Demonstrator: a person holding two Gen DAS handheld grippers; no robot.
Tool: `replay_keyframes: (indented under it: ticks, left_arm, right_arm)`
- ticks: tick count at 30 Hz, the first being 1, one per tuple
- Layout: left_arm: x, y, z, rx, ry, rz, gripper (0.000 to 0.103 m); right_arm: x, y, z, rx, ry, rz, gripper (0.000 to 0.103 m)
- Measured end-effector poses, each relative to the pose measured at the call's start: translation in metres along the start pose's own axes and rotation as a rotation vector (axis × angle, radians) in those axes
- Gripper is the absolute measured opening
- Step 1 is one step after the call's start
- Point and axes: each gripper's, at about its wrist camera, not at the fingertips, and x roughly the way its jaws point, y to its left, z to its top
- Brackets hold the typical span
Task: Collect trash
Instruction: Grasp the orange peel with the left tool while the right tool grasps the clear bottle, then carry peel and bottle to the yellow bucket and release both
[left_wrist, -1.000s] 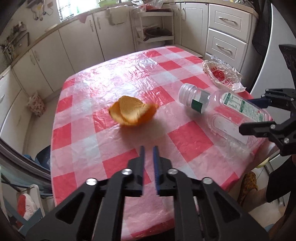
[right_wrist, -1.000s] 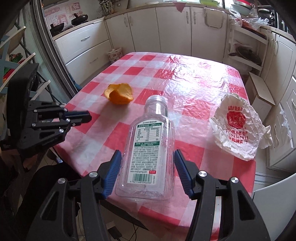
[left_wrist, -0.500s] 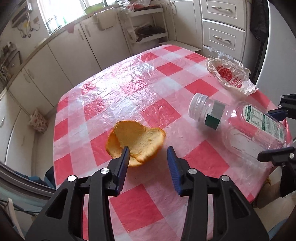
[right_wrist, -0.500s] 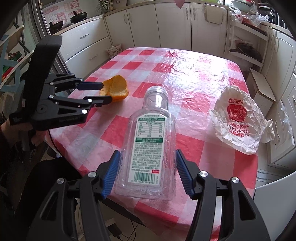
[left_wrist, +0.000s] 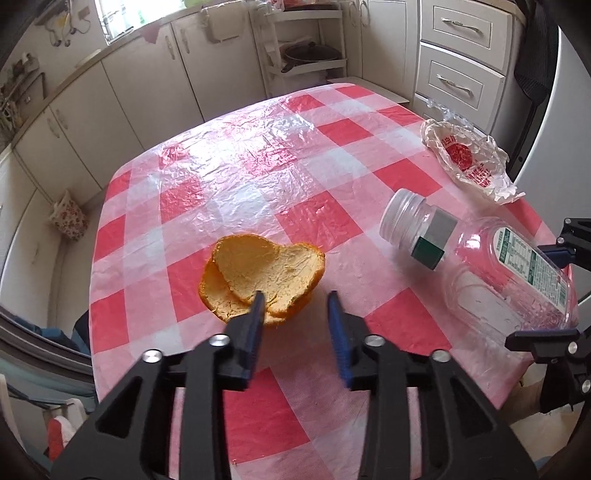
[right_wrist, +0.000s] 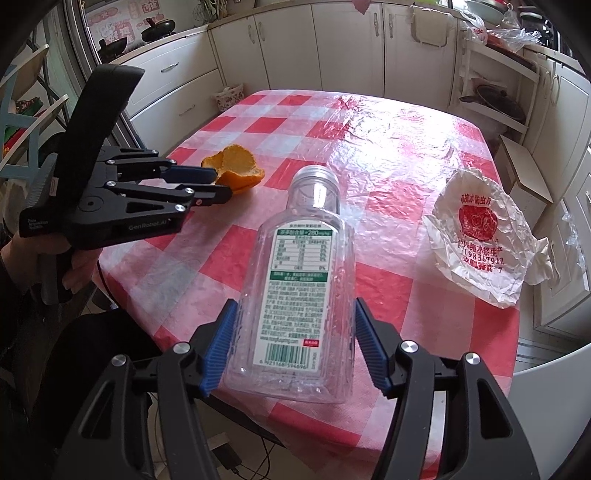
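Left tongs (left_wrist: 295, 306) gape at the orange peel (left_wrist: 262, 278), needing closure; right tongs (right_wrist: 291, 347) straddle the bottle (right_wrist: 299, 295), seemingly ungripped.

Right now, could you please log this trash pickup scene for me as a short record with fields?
surface: table with red and white checked cloth under clear plastic
left gripper: open, fingertips at the near edge of the orange peel
right gripper: open, jaws either side of the plastic bottle; contact unclear
bottle state: lying on its side, uncapped, looks empty
other trash: crumpled wrapper with red print, untouched, beside the bottle
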Motion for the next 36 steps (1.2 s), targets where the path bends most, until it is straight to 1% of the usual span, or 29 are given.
replay_keyframes:
  ticks: [2, 5, 7, 8, 9, 10, 12, 13, 14, 16, 18, 20, 22, 26, 30, 36]
  left_arm:
    - [-0.002, -0.001, 0.003, -0.002, -0.013, 0.001, 0.041]
    - [-0.001, -0.004, 0.009, -0.015, -0.025, -0.002, 0.041]
    - [0.003, -0.004, 0.013, -0.034, -0.019, -0.005, 0.041]
    - [0.005, -0.003, 0.014, -0.046, -0.013, -0.004, 0.032]
    - [0.008, -0.001, 0.014, -0.055, -0.005, -0.006, 0.016]
    - [0.011, 0.0, 0.015, -0.064, 0.005, -0.009, 0.015]
    - [0.01, 0.001, 0.015, -0.073, -0.005, 0.014, 0.006]
    - [0.008, 0.002, 0.015, -0.079, -0.012, 0.022, 0.005]
    - [0.004, 0.004, 0.015, -0.093, -0.024, 0.026, 0.005]
    - [-0.005, 0.009, 0.015, -0.121, -0.052, 0.032, 0.004]
    - [-0.017, 0.014, 0.017, -0.147, -0.086, 0.031, 0.004]
    - [-0.034, 0.02, 0.018, -0.178, -0.13, 0.026, 0.004]
    - [-0.049, 0.025, 0.019, -0.215, -0.164, 0.001, 0.004]
    - [-0.076, 0.026, 0.013, -0.282, -0.213, -0.081, 0.004]
    - [-0.092, 0.012, 0.001, -0.315, -0.234, -0.148, 0.004]
    - [-0.106, -0.033, -0.021, -0.334, -0.246, -0.223, 0.004]
  right_arm:
    - [0.0, 0.0, 0.0, 0.0, 0.0, 0.0, 0.061]
    - [0.0, 0.002, 0.0, -0.002, -0.001, 0.0, 0.061]
    - [0.001, 0.002, -0.001, -0.001, -0.002, 0.0, 0.061]
    - [0.001, 0.002, -0.001, 0.001, -0.003, 0.003, 0.061]
    - [0.002, 0.002, -0.001, 0.003, -0.003, 0.005, 0.061]
    - [0.002, 0.001, -0.002, 0.006, -0.002, 0.006, 0.061]
    - [0.005, 0.0, -0.002, 0.014, 0.0, 0.008, 0.061]
    - [0.005, -0.001, -0.003, 0.017, 0.0, 0.008, 0.061]
    - [0.007, -0.001, -0.003, 0.024, -0.003, 0.009, 0.061]
    - [0.008, -0.003, -0.004, 0.04, -0.014, 0.014, 0.055]
    - [0.006, -0.005, -0.004, 0.062, -0.027, 0.041, 0.055]
    - [0.001, -0.005, -0.004, 0.068, -0.048, 0.044, 0.055]
    - [-0.005, -0.004, -0.003, 0.071, -0.069, 0.052, 0.055]
    - [-0.017, -0.002, -0.002, 0.066, -0.089, 0.058, 0.055]
    - [-0.035, -0.002, -0.006, 0.039, -0.106, 0.045, 0.055]
    - [-0.069, -0.022, -0.027, 0.043, -0.12, 0.001, 0.055]
